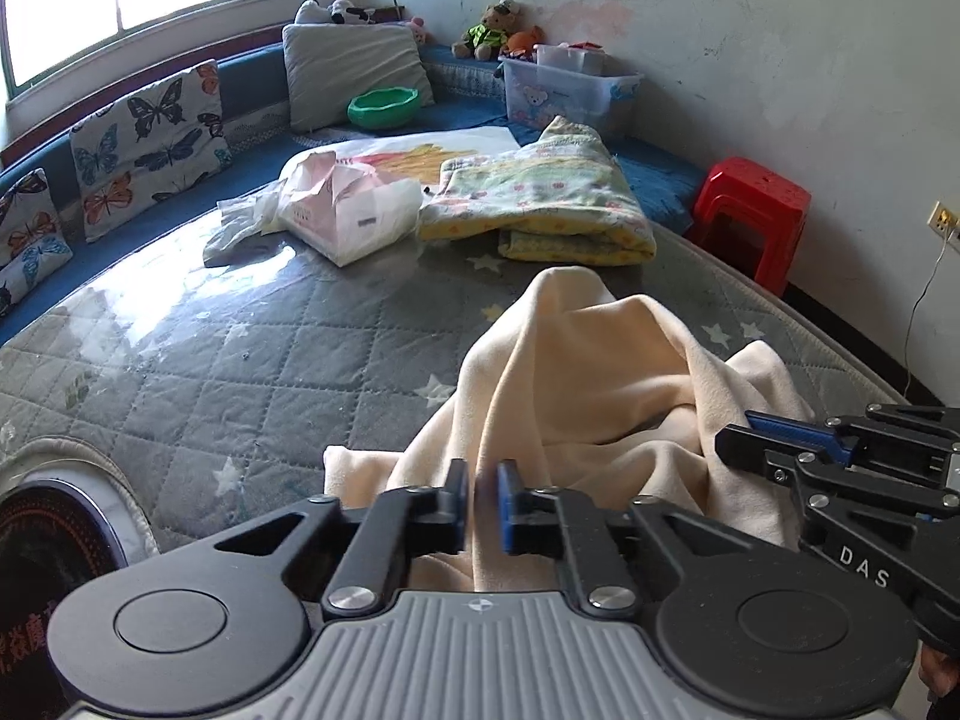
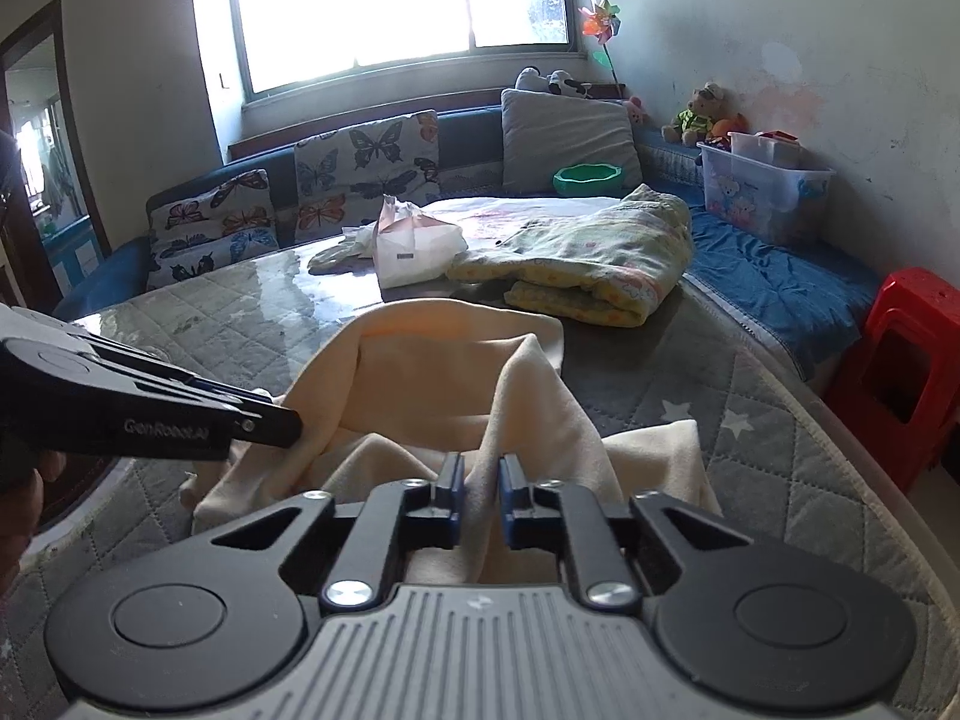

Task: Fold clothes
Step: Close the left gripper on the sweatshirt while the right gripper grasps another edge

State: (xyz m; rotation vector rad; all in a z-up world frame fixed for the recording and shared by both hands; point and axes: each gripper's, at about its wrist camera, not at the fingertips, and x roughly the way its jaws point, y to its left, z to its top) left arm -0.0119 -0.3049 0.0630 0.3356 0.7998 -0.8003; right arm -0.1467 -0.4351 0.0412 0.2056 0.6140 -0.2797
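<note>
With my left hand-held gripper (image 1: 482, 501) I am pinching a fold of the cream cloth (image 1: 600, 360), which is lying bunched on the near part of the quilted bed (image 1: 240, 360). My right hand-held gripper (image 2: 481, 498) is pinching another fold just beside it. To fold well, I judge I should be lifting both grips evenly, drawing them apart until the edge is taut, and keeping clear of the folded floral blanket (image 2: 588, 264) beyond.
</note>
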